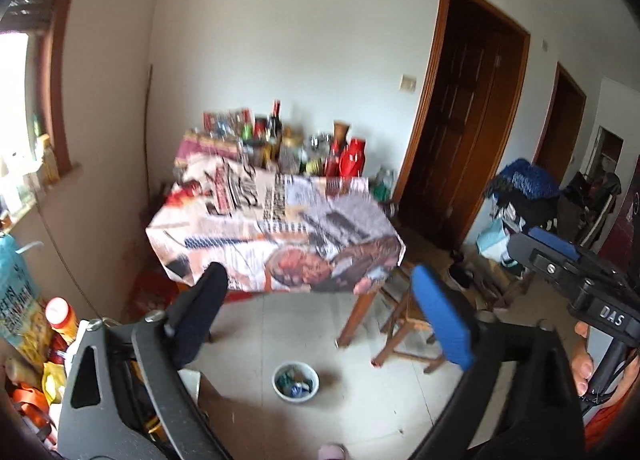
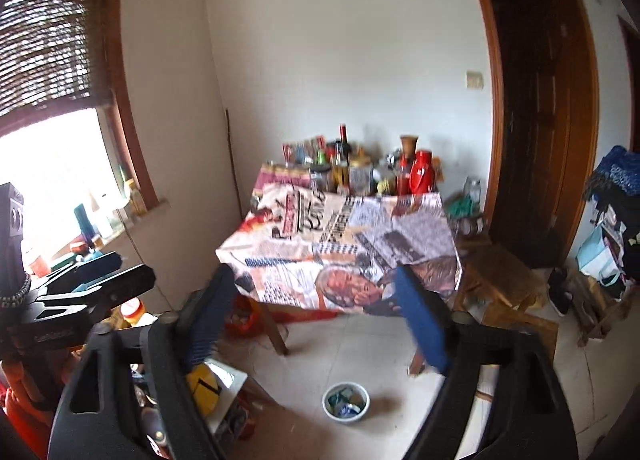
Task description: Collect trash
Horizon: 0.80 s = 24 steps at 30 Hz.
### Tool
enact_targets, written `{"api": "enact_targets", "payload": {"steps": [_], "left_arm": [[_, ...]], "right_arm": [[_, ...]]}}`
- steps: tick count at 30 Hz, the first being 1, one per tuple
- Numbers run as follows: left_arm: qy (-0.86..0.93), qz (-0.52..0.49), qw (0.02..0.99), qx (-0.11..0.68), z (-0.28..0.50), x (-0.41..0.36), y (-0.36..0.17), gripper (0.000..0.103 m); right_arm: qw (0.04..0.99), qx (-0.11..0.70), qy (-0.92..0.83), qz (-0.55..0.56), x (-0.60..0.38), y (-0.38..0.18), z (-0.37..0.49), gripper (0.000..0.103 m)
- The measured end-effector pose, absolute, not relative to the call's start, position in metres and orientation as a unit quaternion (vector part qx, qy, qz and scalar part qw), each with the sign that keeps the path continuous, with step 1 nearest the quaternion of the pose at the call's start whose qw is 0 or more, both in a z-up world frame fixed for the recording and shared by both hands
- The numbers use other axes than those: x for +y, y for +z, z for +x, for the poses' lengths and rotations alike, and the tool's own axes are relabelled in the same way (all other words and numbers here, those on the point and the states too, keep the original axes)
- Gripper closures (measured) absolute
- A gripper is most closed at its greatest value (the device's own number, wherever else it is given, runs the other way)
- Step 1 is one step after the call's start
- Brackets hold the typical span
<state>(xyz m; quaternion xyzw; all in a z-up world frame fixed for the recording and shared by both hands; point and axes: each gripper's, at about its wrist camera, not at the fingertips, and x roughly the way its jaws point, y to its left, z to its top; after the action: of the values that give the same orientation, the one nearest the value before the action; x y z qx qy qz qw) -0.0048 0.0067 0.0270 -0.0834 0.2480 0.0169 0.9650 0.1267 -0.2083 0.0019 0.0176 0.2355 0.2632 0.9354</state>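
- Left tool: jaws spread wide, nothing between them. 1 finger black, the other faced with a blue pad. It is held high and tilted down toward the floor.
- Right tool: jaws likewise spread wide and empty, held high, tilted down.
- Each tool shows in the other's view: the right one at the right edge of the left wrist view, with the fingers of a hand on its handle; the left one at the left edge of the right wrist view.
- Trash: a white bowl stands on the pale tiled floor, below and ahead of both tools, well apart from them. It holds crumpled scraps, blue, green and white; what they are cannot be told.
- Worktop: a wooden-legged table beyond the bowl, covered with printed newspaper sheets. The near half of the cover is bare.
- At the worktop's far edge, against the wall: a crowded row of bottles and jars, with a red flask at the right end.
- A wooden stool stands just beside the worktop's right corner.
- Left of the tools: clutter on the floor, including an orange-capped container.
- Surroundings: a window with a blind on the left wall; a dark wooden door on the right.
- Both views are motion-blurred; fine detail is unreliable.
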Motion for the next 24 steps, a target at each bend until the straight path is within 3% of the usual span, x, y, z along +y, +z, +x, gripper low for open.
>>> {"api": "enact_targets", "payload": {"steps": [1, 4, 24], "left_arm": [[0.017, -0.080, 0.967, 0.240, -0.015, 0.007, 0.032, 0.005], [0.018, -0.075, 0.971, 0.225, -0.034, 0.008, 0.040, 0.004], [0.020, -0.070, 0.974, 0.215, -0.059, 0.009, 0.046, 0.003]], "right_arm": [[0.937, 0.228, 0.262, 0.020, -0.209, 0.005, 0.119, 0.007], [0.943, 0.213, 0.255, 0.026, -0.208, 0.011, 0.106, 0.000], [0.946, 0.206, 0.248, 0.024, -0.208, 0.018, 0.077, 0.000]]}}
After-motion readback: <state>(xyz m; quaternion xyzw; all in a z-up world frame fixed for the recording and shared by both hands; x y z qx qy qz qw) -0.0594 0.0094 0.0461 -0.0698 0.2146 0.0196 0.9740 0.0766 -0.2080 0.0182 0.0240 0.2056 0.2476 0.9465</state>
